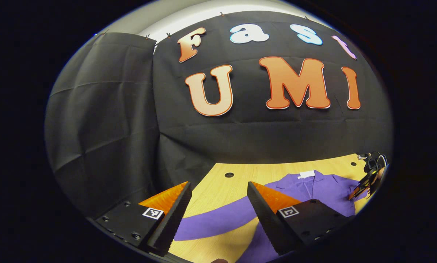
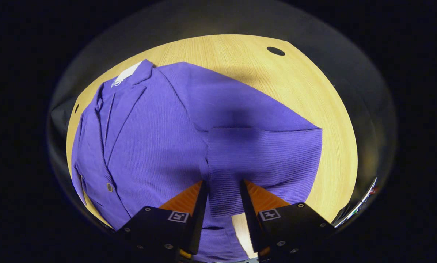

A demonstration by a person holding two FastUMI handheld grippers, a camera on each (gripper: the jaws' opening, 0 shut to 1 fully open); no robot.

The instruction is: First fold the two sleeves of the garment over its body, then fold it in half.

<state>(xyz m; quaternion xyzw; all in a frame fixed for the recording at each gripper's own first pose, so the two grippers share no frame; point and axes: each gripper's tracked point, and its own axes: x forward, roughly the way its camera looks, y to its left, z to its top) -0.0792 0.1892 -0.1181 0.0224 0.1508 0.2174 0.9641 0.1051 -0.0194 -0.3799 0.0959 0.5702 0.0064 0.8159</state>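
**Right sleeve in hand, left sleeve waiting**

Left gripper view: the left gripper (image 1: 218,208) hovers with jaws wide apart above the outstretched sleeve (image 1: 218,219) — lined up, probably, to pinch it.

Right gripper view: the right gripper (image 2: 222,204) has its jaws clamped on the other sleeve's cuff (image 2: 224,190), folded over the purple garment (image 2: 149,146) lying flat on the desk (image 2: 313,91).

You are working in a recording booth, a lab-like set rather than a home. Black cloth (image 1: 105,120) hangs creased as the walls on two sides, pinned along its top edge below a pale ceiling (image 1: 189,18). Your worktop is a light wooden table (image 2: 313,91) with round holes (image 2: 276,51) near its edges, lit from above against dark surroundings.
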